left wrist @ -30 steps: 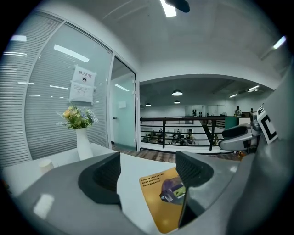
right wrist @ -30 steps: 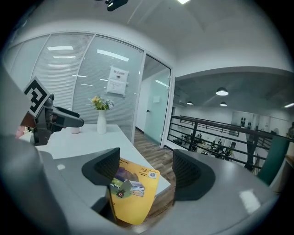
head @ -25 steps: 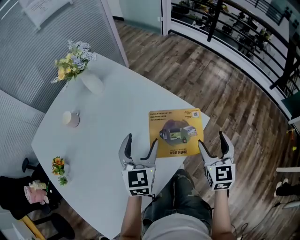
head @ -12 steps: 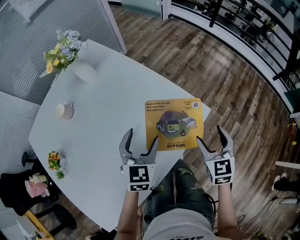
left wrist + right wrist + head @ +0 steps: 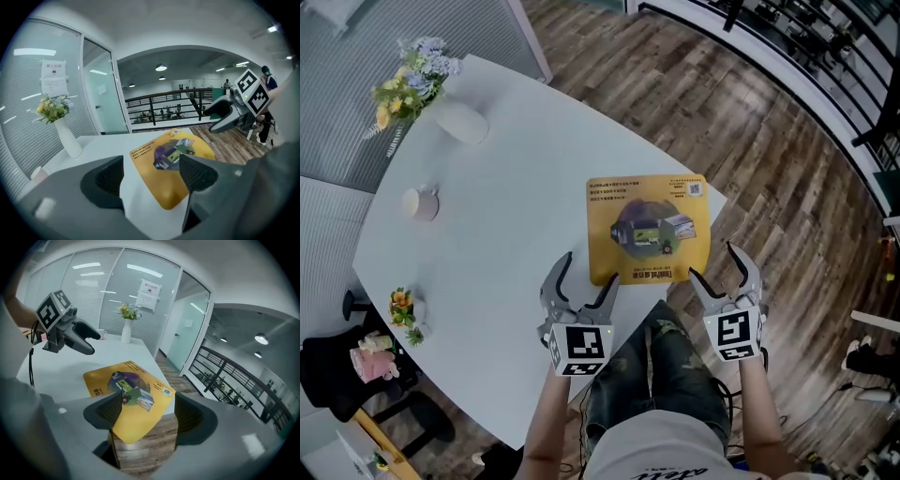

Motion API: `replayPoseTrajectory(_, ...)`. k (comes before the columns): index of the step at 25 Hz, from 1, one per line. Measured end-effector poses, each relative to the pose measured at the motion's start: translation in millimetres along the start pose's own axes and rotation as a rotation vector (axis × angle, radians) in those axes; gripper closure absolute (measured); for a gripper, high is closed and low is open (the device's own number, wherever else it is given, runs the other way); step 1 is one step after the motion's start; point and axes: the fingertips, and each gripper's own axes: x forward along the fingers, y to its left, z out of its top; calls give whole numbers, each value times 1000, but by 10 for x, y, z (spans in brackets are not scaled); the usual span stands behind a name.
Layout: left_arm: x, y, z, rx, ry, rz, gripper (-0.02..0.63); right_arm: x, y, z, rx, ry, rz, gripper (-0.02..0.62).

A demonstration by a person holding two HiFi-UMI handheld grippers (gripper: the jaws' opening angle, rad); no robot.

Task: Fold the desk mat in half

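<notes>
The yellow desk mat lies flat and unfolded on the white table, with its near right corner past the table's edge. My left gripper is open at the mat's near left corner and holds nothing. My right gripper is open at the near right corner, over the floor, also with nothing in it. In the left gripper view the mat lies just ahead between the spread jaws, and the right gripper shows beyond it. In the right gripper view the mat's overhanging corner sits between the jaws, and the left gripper is at the far side.
A white vase of flowers stands at the table's far left, with a mug nearer. A small flower pot is at the left edge. A dark chair with a doll stands on the floor at the left. Wooden floor lies to the right.
The head view has shifted, so the table and mat sit higher in the picture. Both grippers stay open at the mat's near corners.
</notes>
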Motion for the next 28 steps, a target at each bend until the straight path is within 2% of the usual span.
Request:
replayPoseTrajectory(4, 38, -104, -104, 94, 35, -12, 235, 9, 71, -123, -70, 34, 5, 224)
replayPoseTrajectory(8, 80, -187, -216, 128, 55, -23, 235, 36, 150, -266, -159, 79, 3, 227)
replayPoseTrajectory(12, 122, -264, -355, 196, 95, -32, 235, 72, 248, -415, -279, 124, 1, 227)
replayPoseTrajectory(17, 163, -391, -516, 284, 139, -82, 235, 110, 388, -574, -456, 170, 0, 232)
replayPoseTrajectory(23, 190, -455, -611, 410, 173, -134, 235, 134, 558, -778, -516, 203, 43, 232)
replayPoseTrajectory(28, 225, -463, -698, 480, 214, -160, 235, 193, 583, -955, -505, 251, 25, 232)
